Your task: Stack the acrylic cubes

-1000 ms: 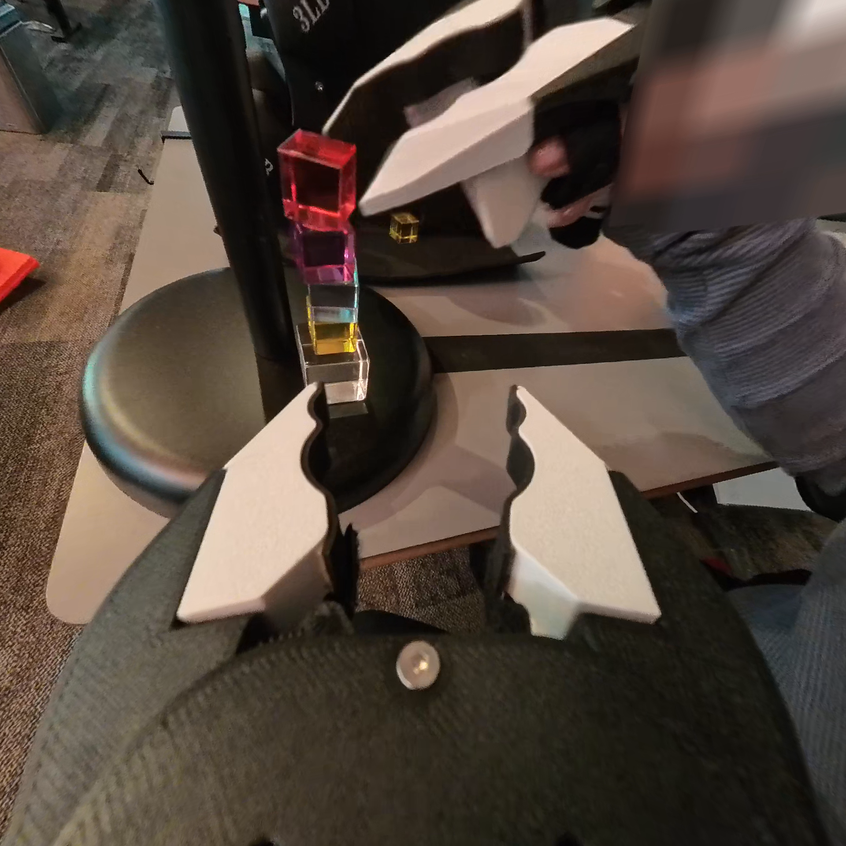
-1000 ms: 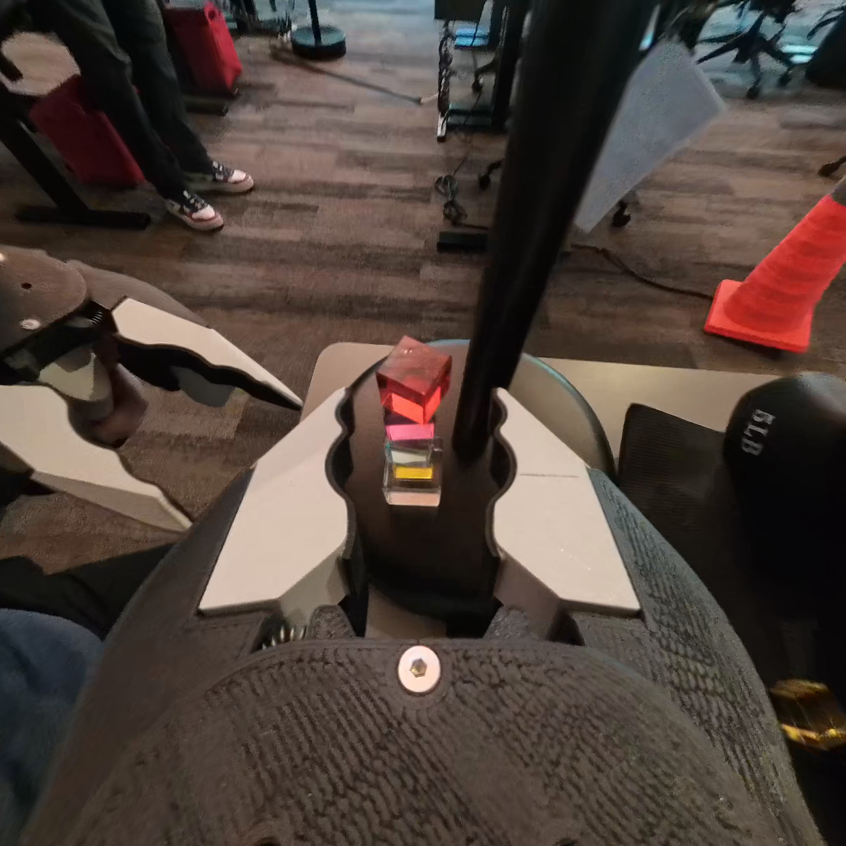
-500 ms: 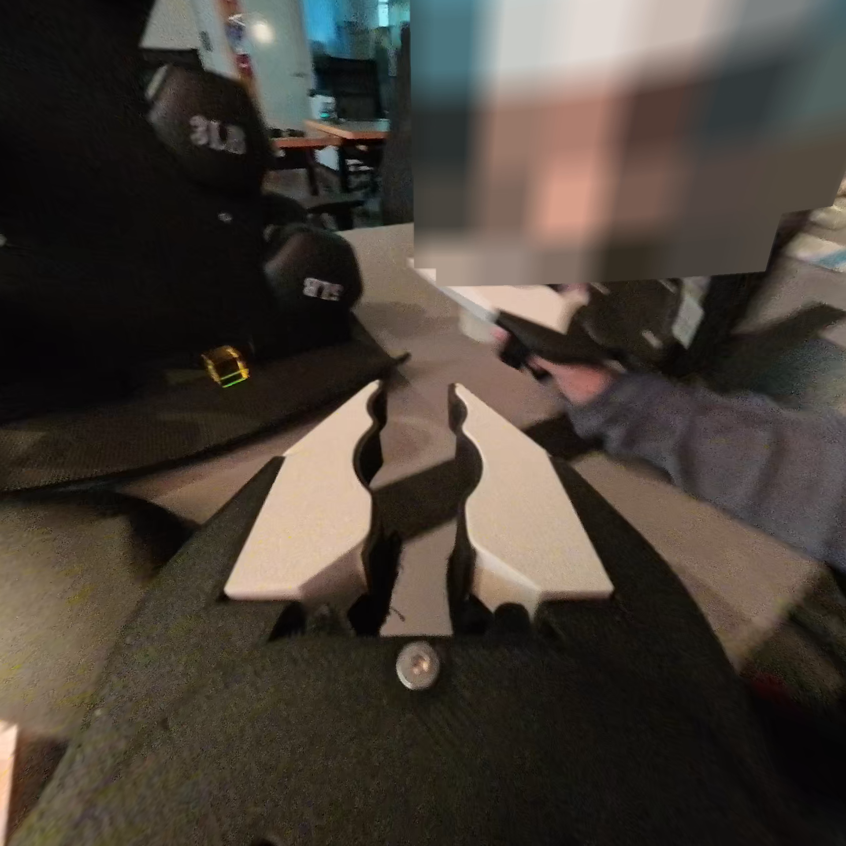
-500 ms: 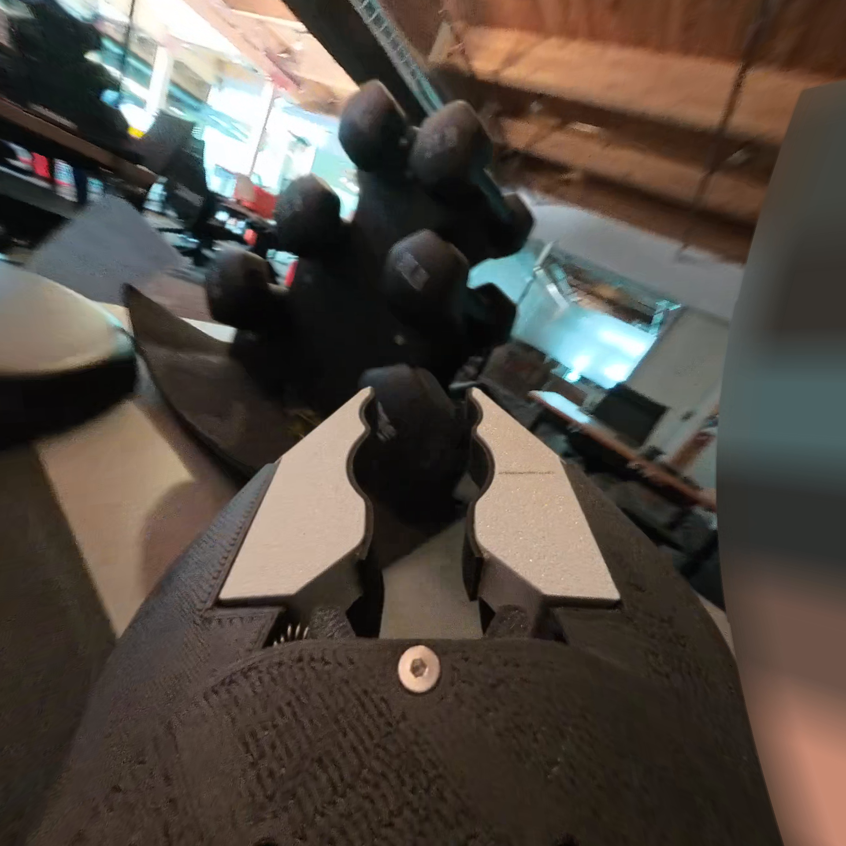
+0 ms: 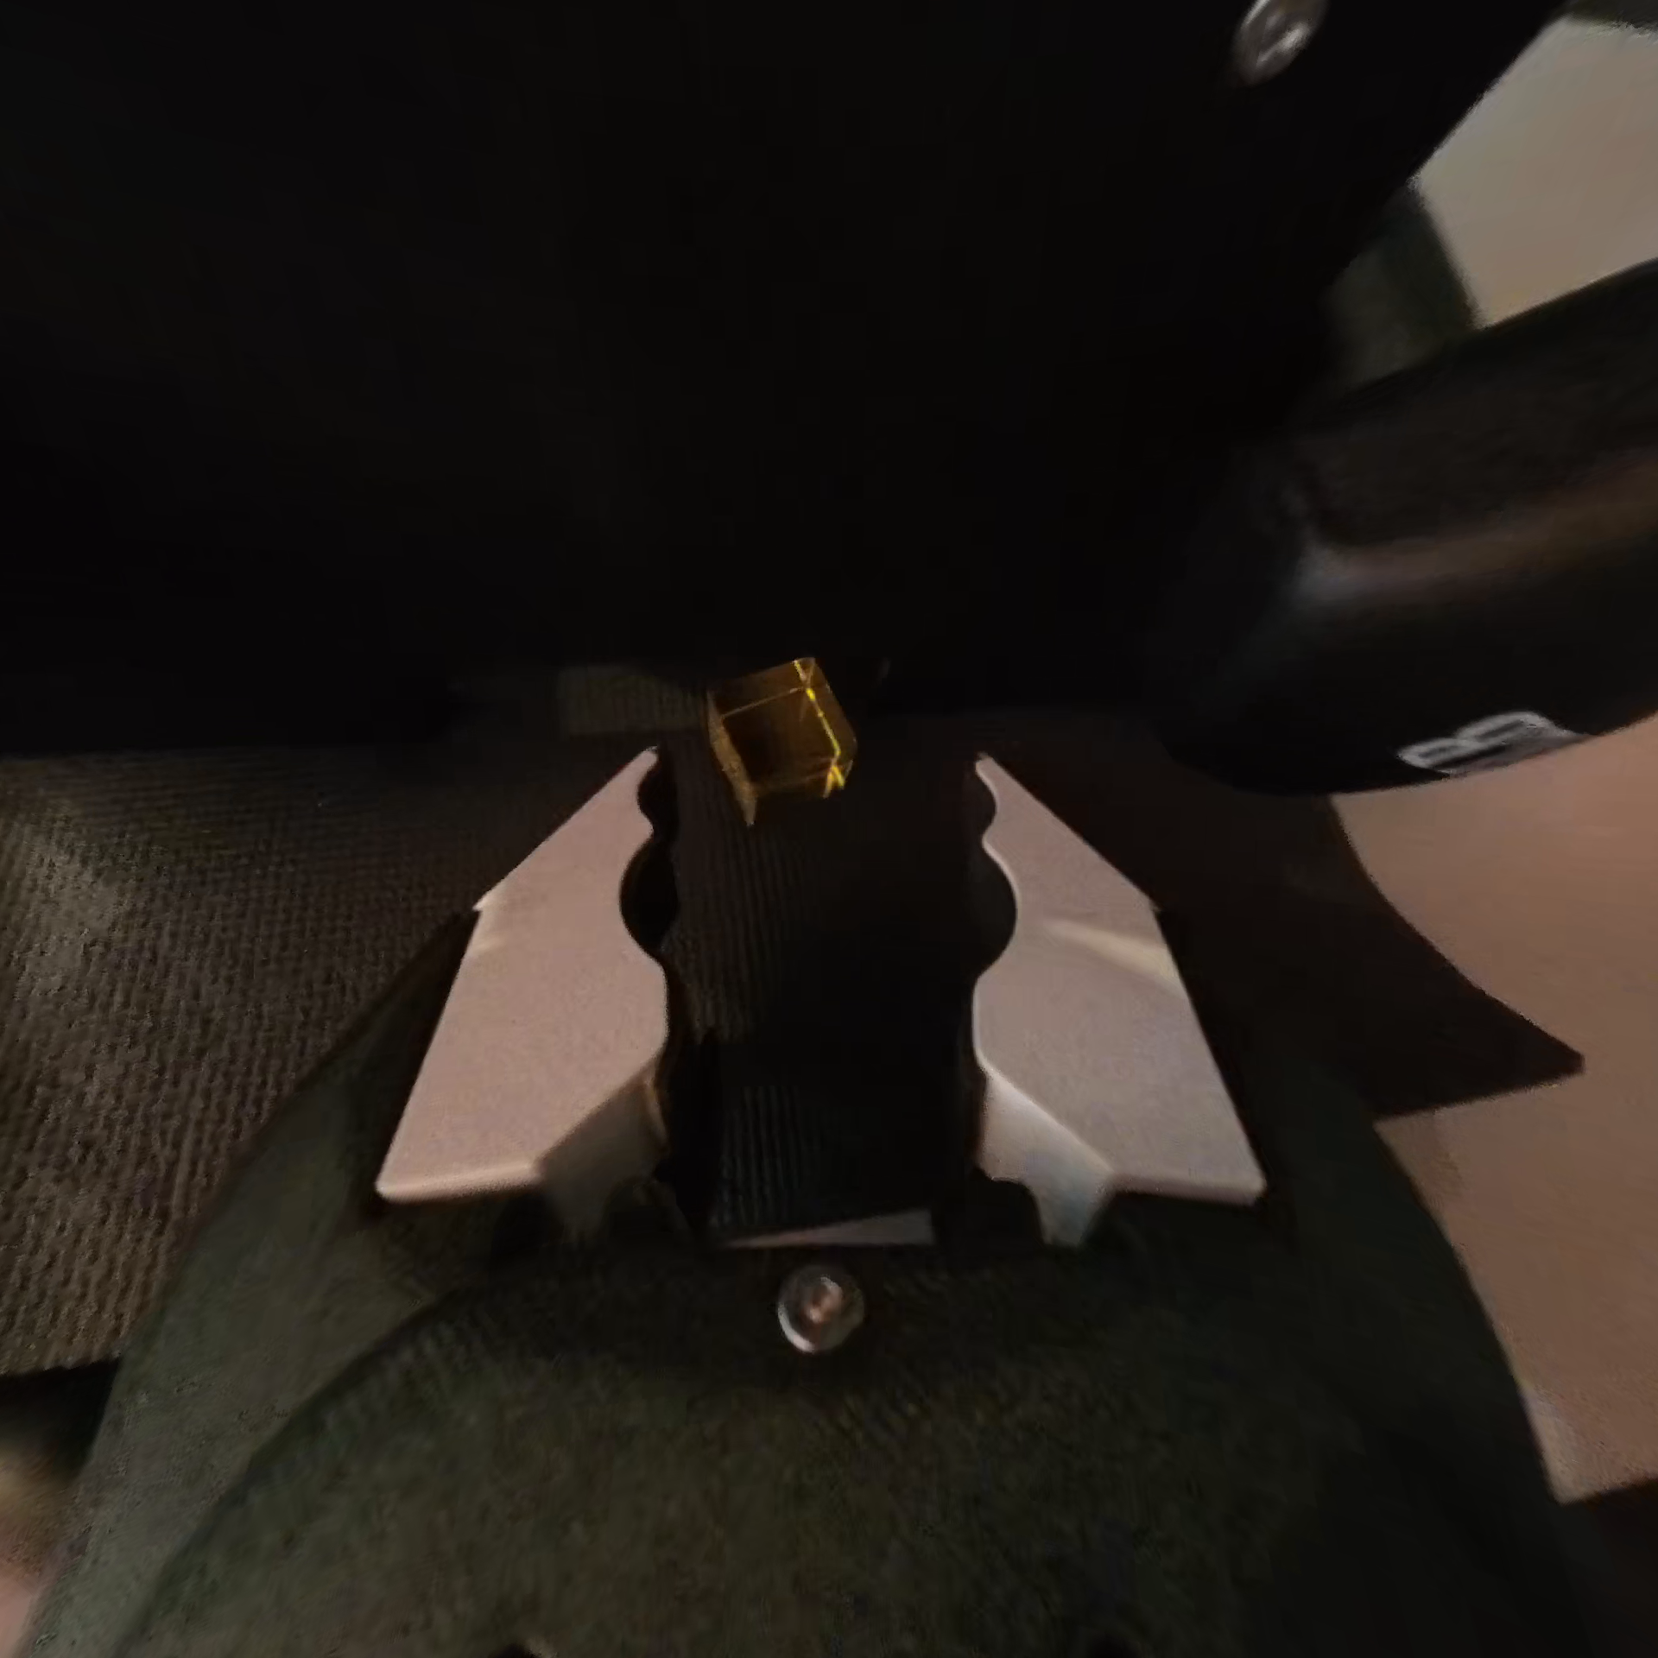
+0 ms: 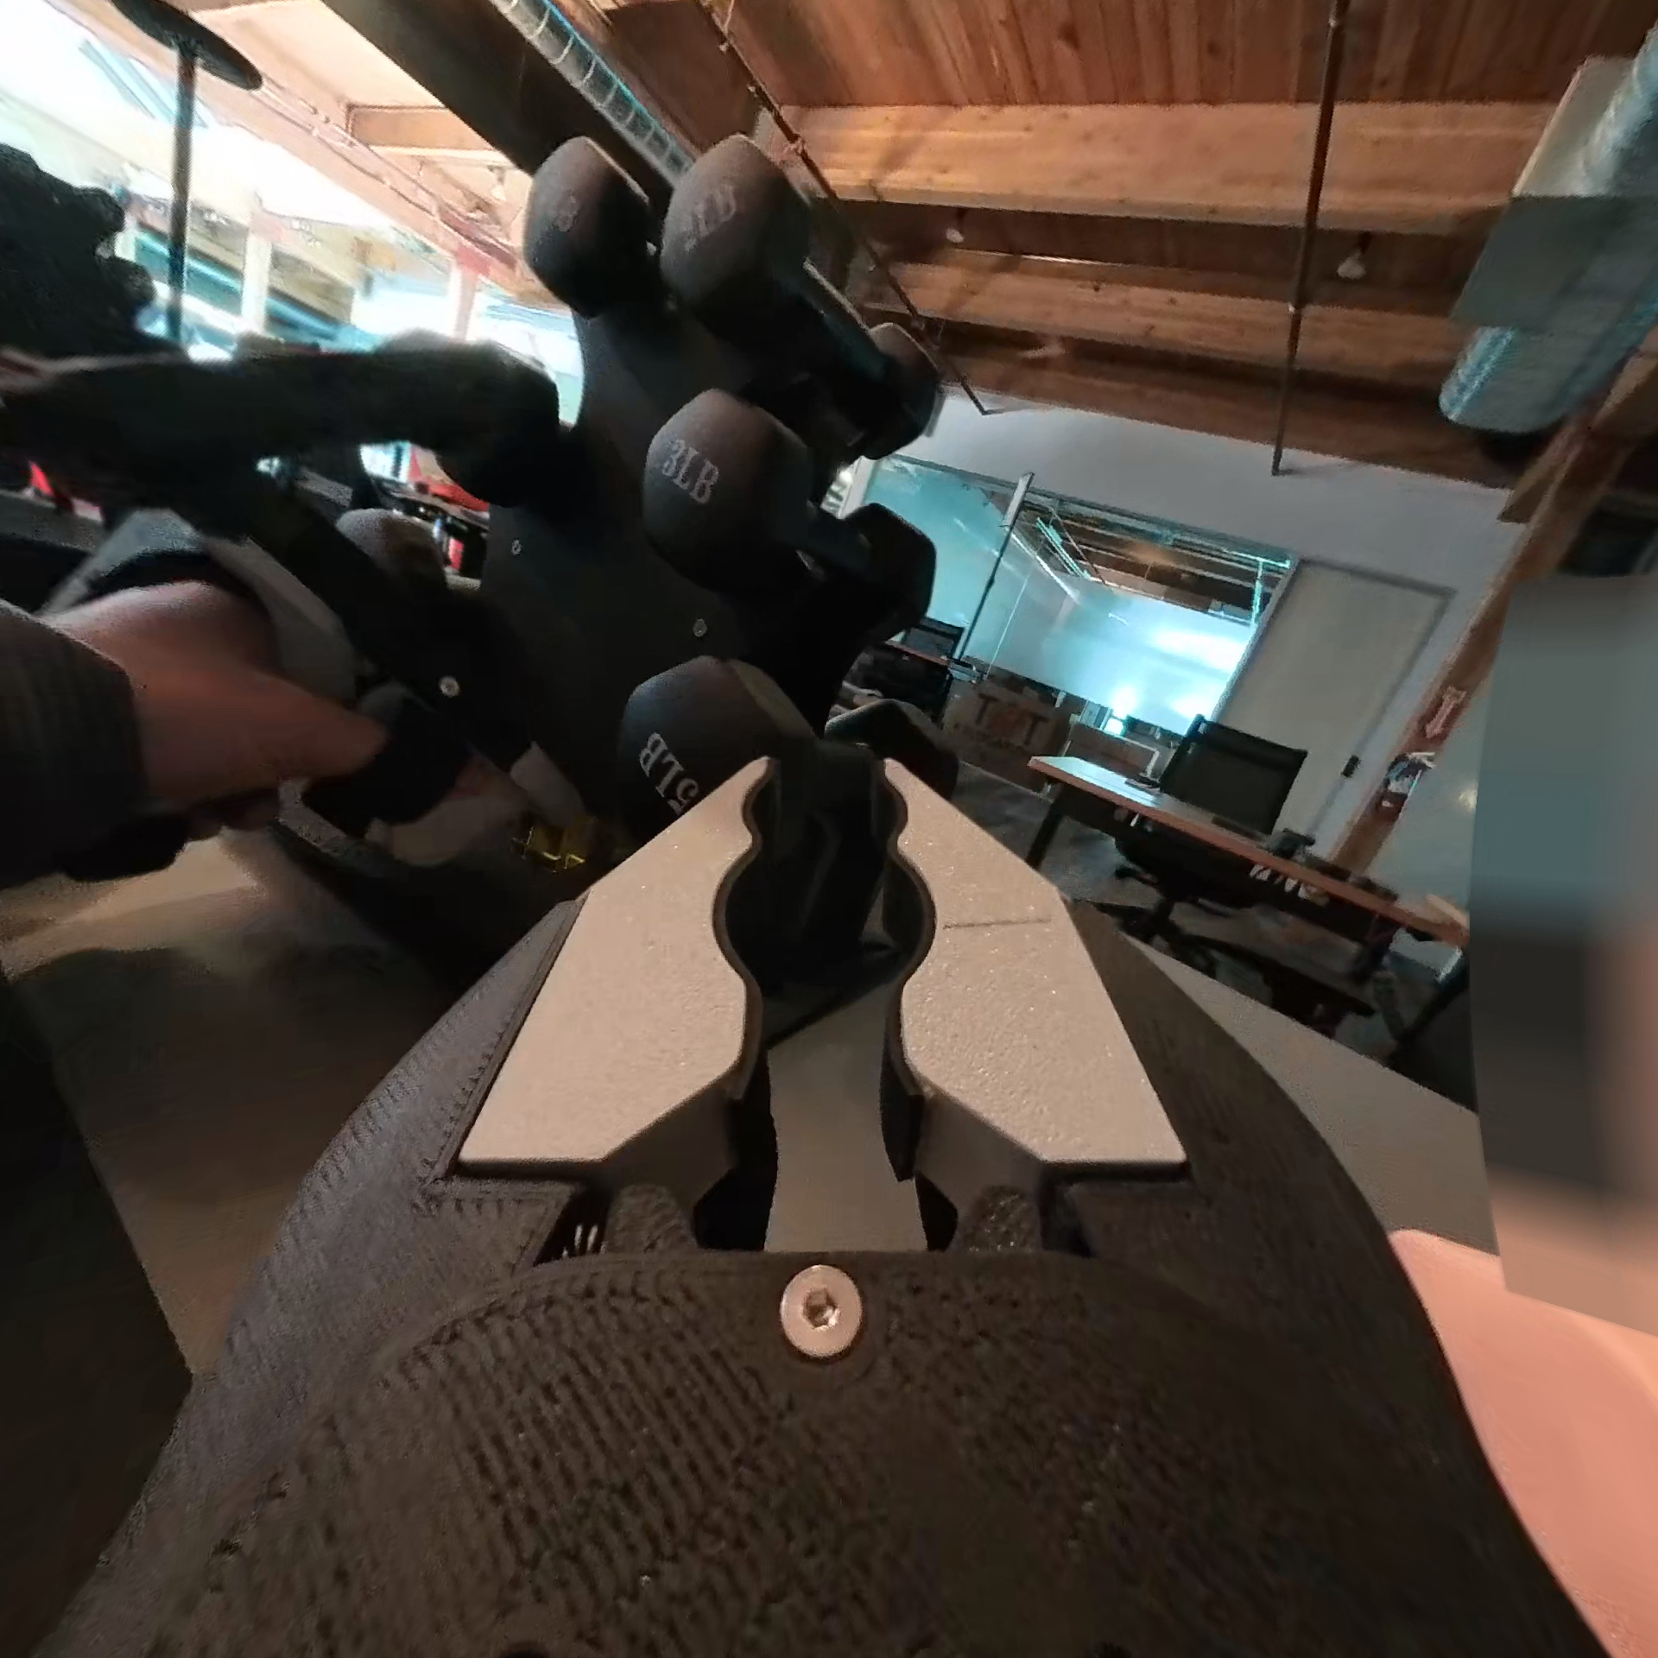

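Observation:
In the left wrist view a small clear yellow cube [image 5: 781, 740] lies on a black mat [image 5: 224, 897], in deep shadow under the dumbbell rack. My left gripper [image 5: 816, 763] is open. Its fingertips [image 5: 628, 807] stand just short of the cube, one on each side, and do not touch it. In the right wrist view my right gripper [image 6: 830, 772] points at the rack's lowest dumbbell [image 6: 691, 745]. Its jaws stand narrowly apart and I see nothing gripped. The left gripper [image 6: 431, 825], held by a hand [image 6: 224, 709], and the yellow cube [image 6: 552, 843] show at the left.
A black rack of dumbbells [image 6: 628, 538] stands on the pale table [image 6: 269, 987]. One dumbbell end [image 5: 1391, 646] hangs close on the left gripper's right. A desk and a chair [image 6: 1238, 789] stand farther back in the room.
Both grippers have swung away from the stack of coloured cubes towards the dumbbell rack. The left narrowed, then opened wide again close to the yellow cube. The right's jaws have steadily narrowed.

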A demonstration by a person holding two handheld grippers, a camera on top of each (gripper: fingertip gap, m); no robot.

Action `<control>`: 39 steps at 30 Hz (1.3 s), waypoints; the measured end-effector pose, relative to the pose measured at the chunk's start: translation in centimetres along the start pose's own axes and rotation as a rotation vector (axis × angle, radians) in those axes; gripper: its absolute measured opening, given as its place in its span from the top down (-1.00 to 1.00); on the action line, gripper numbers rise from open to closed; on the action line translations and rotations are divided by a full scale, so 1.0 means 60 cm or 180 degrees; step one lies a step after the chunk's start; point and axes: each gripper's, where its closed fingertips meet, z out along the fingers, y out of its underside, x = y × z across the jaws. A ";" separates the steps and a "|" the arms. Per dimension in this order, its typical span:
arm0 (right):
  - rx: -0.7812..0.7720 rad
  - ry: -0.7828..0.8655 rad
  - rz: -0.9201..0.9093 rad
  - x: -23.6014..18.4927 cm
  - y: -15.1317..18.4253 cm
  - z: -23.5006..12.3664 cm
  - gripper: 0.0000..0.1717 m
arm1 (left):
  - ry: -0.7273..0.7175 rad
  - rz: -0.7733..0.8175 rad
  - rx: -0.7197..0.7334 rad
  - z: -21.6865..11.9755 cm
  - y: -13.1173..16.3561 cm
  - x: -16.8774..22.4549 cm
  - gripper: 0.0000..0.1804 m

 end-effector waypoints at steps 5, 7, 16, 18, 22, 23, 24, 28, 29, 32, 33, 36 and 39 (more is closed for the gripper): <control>-0.0019 -0.0048 0.0024 -0.005 0.002 0.002 0.79 | -0.0101 0.0009 -0.0153 0.027 0.009 -0.007 0.54; -0.0028 -0.0059 0.0019 -0.006 0.003 0.003 0.81 | -0.0177 0.0102 -0.0181 0.025 0.009 -0.011 0.66; -0.0020 -0.0022 0.0014 -0.002 0.002 0.001 0.83 | 0.0032 0.0891 0.0256 -0.137 0.034 0.097 0.70; -0.0030 -0.0031 -0.0008 -0.004 0.002 0.001 0.83 | 0.0102 0.1218 0.0483 -0.217 0.047 0.132 0.70; -0.0057 -0.0025 -0.0073 -0.007 0.003 0.001 0.83 | 0.0233 0.1335 0.0728 -0.371 0.088 0.140 0.70; -0.0077 0.0005 -0.0088 -0.006 0.004 0.001 0.84 | 0.0370 0.1248 0.0667 -0.402 0.103 0.136 0.70; -0.0120 0.0083 -0.0115 -0.001 0.007 0.001 0.85 | 0.0453 0.1134 0.0652 -0.430 0.114 0.126 0.70; -0.0361 0.0444 -0.0347 0.023 0.023 0.000 0.90 | 0.0183 0.0842 0.0779 -0.518 0.121 0.041 0.70; -0.0367 0.0446 -0.0385 0.022 0.024 0.001 0.90 | 0.0081 0.0781 0.0850 -0.534 0.115 0.017 0.70; -0.0437 0.0449 -0.0550 0.016 0.028 0.003 0.89 | -0.0104 0.0646 0.0957 -0.563 0.095 -0.043 0.70; -0.0497 0.0512 -0.0632 0.019 0.031 0.003 0.89 | -0.0135 0.0631 0.0997 -0.569 0.086 -0.058 0.70; -0.0709 0.0724 -0.0774 0.036 0.045 0.000 0.90 | 0.0140 0.0645 0.1034 -0.568 0.057 -0.070 0.70; -0.0792 0.0816 -0.0682 0.048 0.054 -0.003 0.90 | 0.0184 0.0587 0.0844 -0.551 0.046 -0.095 0.70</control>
